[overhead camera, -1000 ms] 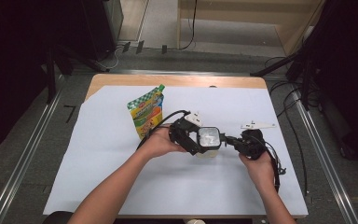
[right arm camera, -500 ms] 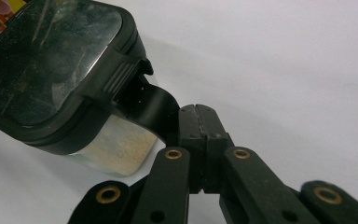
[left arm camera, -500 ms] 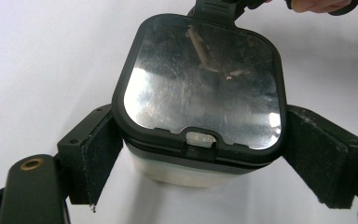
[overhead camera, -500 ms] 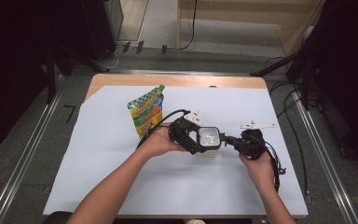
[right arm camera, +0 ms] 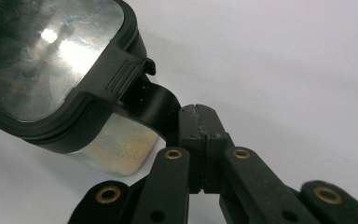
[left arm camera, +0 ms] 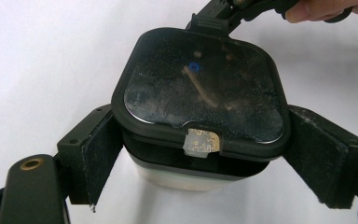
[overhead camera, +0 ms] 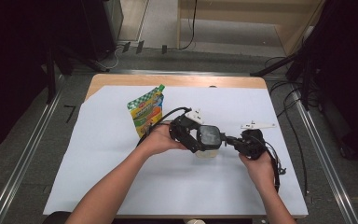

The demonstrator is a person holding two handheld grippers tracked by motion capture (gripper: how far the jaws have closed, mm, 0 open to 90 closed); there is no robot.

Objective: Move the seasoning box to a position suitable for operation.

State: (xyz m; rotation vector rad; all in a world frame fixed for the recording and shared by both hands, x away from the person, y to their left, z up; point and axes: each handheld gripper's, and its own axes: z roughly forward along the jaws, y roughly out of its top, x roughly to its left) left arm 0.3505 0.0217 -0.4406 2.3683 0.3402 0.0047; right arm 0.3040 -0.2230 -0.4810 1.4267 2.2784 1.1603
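Note:
A clear square container with a black lid (overhead camera: 208,136) stands on the white sheet at mid table. My left gripper (overhead camera: 200,140) comes in from the left, and its pads (left arm camera: 98,154) press the container's (left arm camera: 200,88) two sides, just below the lid rim. My right gripper (overhead camera: 227,139) reaches in from the right, jaws shut together (right arm camera: 196,109). Its tip rests against the lid's latch flap (right arm camera: 154,105), which curves out from the lid edge (right arm camera: 42,56). Whether the flap is pinched I cannot tell. A taped tab (left arm camera: 203,142) sits on the lid's near edge.
A green and orange printed pouch (overhead camera: 147,112) lies flat behind my left hand. The white sheet (overhead camera: 98,163) covers the wooden table (overhead camera: 177,80). Cables trail off the right side (overhead camera: 275,163). Dark equipment and floor rails surround the table.

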